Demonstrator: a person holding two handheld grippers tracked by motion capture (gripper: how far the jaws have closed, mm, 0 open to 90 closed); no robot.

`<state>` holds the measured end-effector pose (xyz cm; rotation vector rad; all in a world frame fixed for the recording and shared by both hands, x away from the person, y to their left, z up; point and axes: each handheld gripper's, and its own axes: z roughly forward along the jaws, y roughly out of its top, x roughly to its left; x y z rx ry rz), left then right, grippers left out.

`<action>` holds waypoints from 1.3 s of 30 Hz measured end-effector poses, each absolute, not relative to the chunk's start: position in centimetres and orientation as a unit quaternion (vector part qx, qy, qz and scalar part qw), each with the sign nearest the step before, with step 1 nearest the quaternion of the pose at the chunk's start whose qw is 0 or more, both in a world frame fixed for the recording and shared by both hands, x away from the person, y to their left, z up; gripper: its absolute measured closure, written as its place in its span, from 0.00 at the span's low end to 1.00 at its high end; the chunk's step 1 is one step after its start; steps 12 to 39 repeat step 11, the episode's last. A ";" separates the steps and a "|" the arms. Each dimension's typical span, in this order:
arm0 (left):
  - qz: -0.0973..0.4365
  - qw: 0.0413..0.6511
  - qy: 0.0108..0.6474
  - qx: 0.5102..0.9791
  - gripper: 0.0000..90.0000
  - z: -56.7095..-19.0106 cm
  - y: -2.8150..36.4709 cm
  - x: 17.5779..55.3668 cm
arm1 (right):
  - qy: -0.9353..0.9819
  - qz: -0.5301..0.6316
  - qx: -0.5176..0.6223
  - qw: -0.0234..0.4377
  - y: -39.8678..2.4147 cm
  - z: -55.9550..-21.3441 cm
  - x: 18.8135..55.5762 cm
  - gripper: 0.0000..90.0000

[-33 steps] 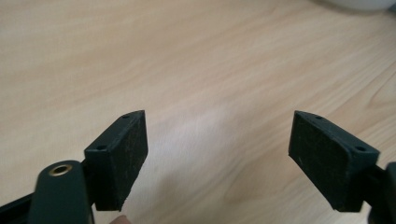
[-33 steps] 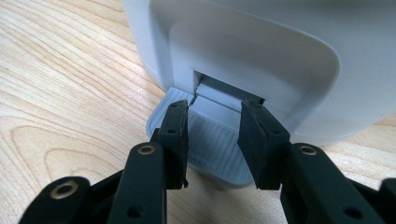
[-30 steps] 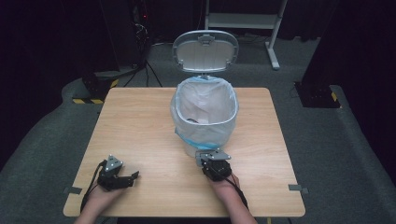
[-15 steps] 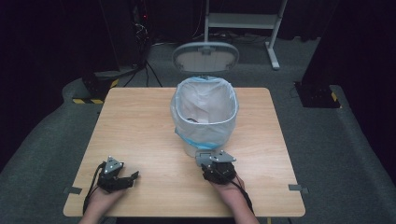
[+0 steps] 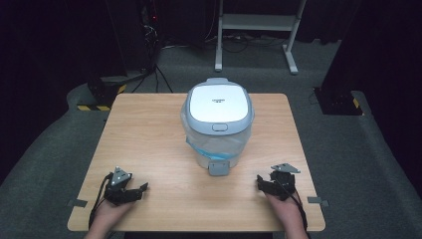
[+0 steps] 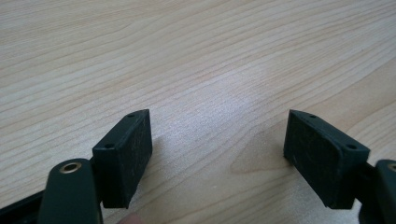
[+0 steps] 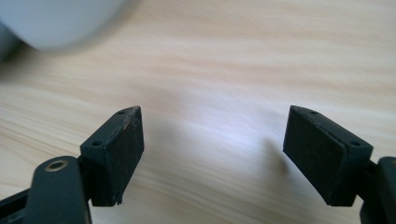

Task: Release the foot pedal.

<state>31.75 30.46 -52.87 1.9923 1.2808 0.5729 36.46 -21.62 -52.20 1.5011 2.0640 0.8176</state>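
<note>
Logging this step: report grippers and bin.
Left gripper open, empty. Right gripper open, empty, off the pedal. Bin lid shut. Nothing in the way.

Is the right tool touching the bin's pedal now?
Apart. The high view shows bare table between the right tool and the pedal; its jaws stand open, empty.

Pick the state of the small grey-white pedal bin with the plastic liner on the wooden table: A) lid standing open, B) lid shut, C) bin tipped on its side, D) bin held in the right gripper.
B: in the high view the pedal bin stands upright with its white lid flat across the top, and the right gripper rests apart from it, jaws open and empty.
</note>
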 end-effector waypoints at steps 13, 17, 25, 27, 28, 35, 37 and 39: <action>0.221 0.345 0.494 0.767 0.26 -52.9 30.4 31.8 | 0.730 0.301 0.564 0.240 -22.4 -52.5 36.5 0.16; 0.221 0.345 0.494 0.767 0.26 -52.9 30.4 31.8 | 0.730 0.301 0.564 0.240 -22.4 -52.5 36.5 0.16; 0.221 0.345 0.494 0.767 0.26 -52.9 30.4 31.8 | 0.730 0.301 0.564 0.240 -22.4 -52.5 36.5 0.16; 0.221 0.345 0.494 0.767 0.26 -52.9 30.4 31.8 | 0.730 0.301 0.564 0.240 -22.4 -52.5 36.5 0.16; 0.221 0.345 0.494 0.767 0.26 -52.9 30.4 31.8 | 0.730 0.301 0.564 0.240 -22.4 -52.5 36.5 0.16; 0.221 0.345 0.494 0.767 0.26 -52.9 30.4 31.8 | 0.730 0.301 0.564 0.240 -22.4 -52.5 36.5 0.16; 0.221 0.345 0.494 0.767 0.26 -52.9 30.4 31.8 | 0.730 0.301 0.564 0.240 -22.4 -52.5 36.5 0.16; 0.221 0.345 0.494 0.767 0.26 -52.9 30.4 31.8 | 0.730 0.301 0.564 0.240 -22.4 -52.5 36.5 0.16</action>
